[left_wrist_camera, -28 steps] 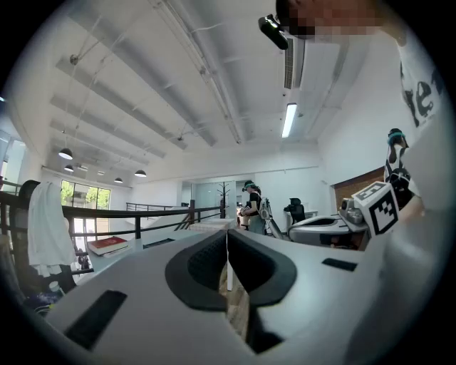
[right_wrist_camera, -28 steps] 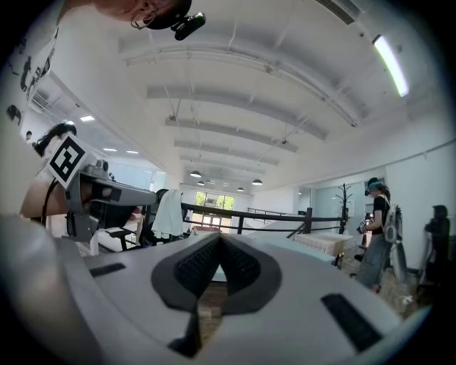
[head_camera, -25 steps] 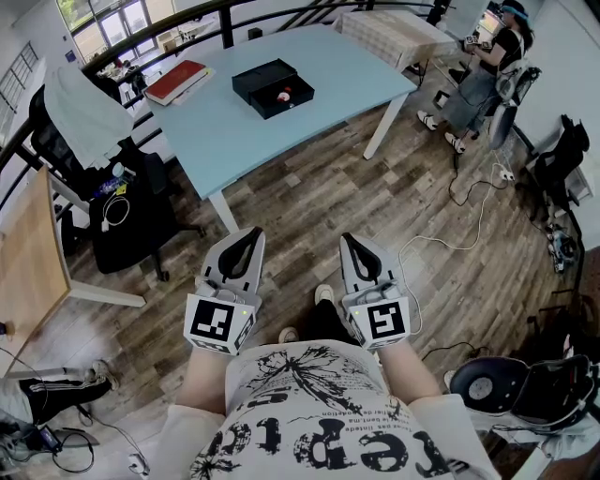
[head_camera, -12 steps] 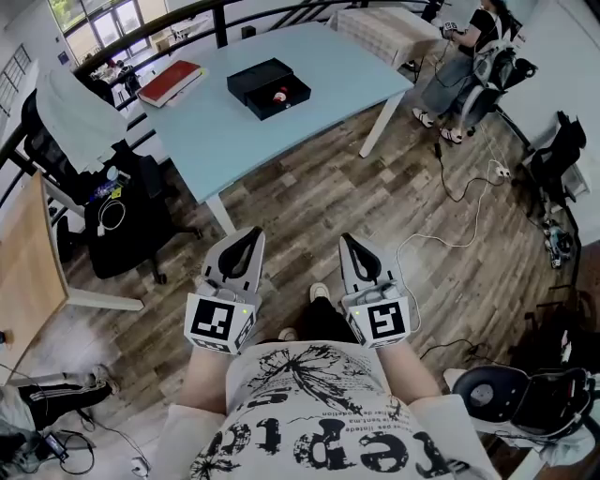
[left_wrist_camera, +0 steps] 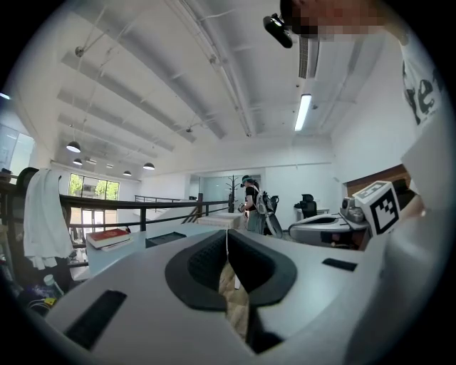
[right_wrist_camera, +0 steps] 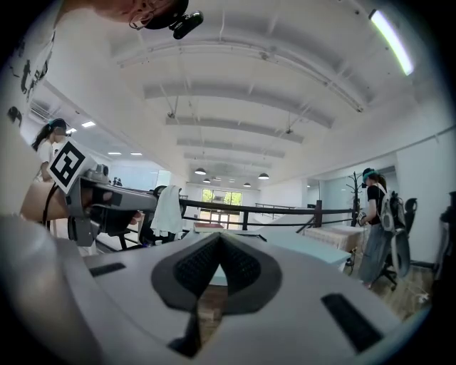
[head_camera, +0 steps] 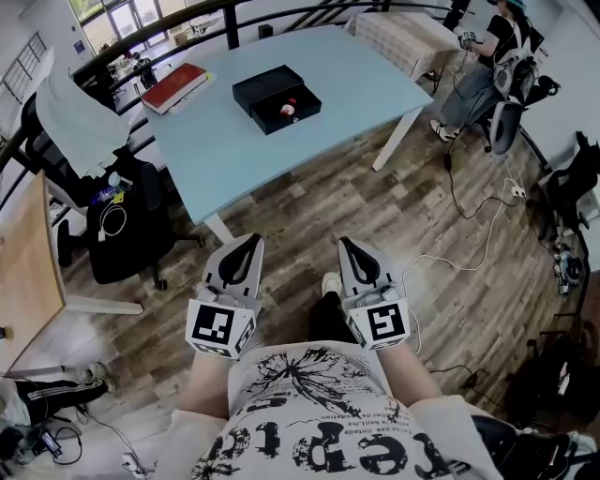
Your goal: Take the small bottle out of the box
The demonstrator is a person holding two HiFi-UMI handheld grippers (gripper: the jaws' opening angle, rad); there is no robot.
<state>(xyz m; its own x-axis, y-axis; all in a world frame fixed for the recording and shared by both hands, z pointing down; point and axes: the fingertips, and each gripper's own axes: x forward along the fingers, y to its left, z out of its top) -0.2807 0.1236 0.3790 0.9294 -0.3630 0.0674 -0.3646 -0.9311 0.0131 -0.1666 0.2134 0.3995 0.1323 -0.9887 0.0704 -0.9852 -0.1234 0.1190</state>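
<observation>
Bright, even light from windows point(head_camera: 111, 17) and a ceiling strip point(left_wrist_camera: 303, 112); fisheye-warped edges

White T-shirt point(head_camera: 319, 412), short sleeves, black print: butterfly-like sketch, big block letters below. Dark trousers point(head_camera: 323, 321), light shoe point(head_camera: 330, 281). Left gripper point(head_camera: 248, 240), right gripper point(head_camera: 345, 243): light grey moulded shells tapering to point, black teardrop opening on top. Left cube point(head_camera: 217, 325), right cube point(head_camera: 380, 322) at rear: white faces, black square markers. Jaws lined with black ribbed pads point(left_wrist_camera: 203, 264); black rectangular slots point(left_wrist_camera: 95, 319) in shell.
</observation>
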